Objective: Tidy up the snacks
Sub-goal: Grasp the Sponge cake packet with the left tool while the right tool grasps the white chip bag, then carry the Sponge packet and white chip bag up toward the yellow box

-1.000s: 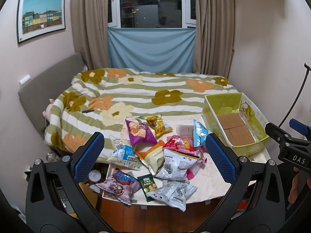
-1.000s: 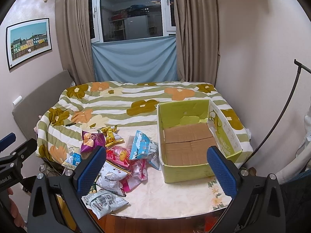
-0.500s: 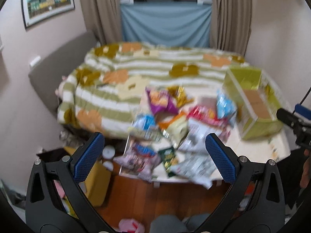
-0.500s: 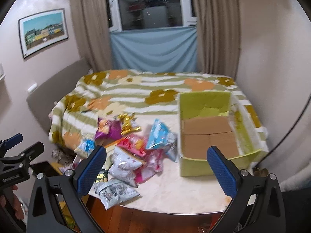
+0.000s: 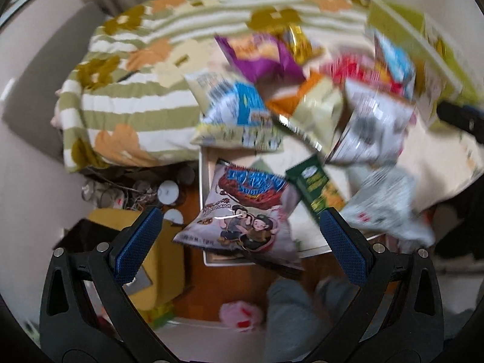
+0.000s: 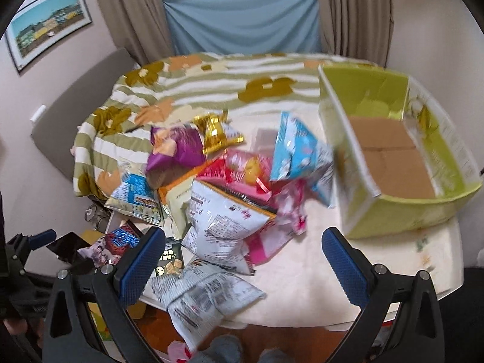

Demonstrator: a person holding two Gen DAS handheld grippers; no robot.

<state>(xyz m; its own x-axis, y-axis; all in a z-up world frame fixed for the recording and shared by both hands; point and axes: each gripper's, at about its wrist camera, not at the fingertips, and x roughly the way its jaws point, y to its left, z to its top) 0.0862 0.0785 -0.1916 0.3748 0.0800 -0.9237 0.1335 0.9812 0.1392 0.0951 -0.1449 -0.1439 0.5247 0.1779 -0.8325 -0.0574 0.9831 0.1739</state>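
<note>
Both tools have dipped toward the heap: left gripper [image 5: 240,236] — jaws wide, empty — now over the cartoon packet [image 5: 245,211]; right gripper [image 6: 243,254] likewise empty; green box [image 6: 393,208] unfilled.

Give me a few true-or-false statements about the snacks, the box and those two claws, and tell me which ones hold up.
1. The green box already holds several snack bags. False: only its bare cardboard bottom shows.
2. Both claws are open and hold nothing. True: the left claw and the right claw each have their blue pads spread wide.
3. The purple bag lies next to the gold packet. True.
4. The green box stands to the left of the snack pile in the right claw's view. False: it stands to the right.
5. The cartoon bag hangs partly over the table edge. True.
</note>
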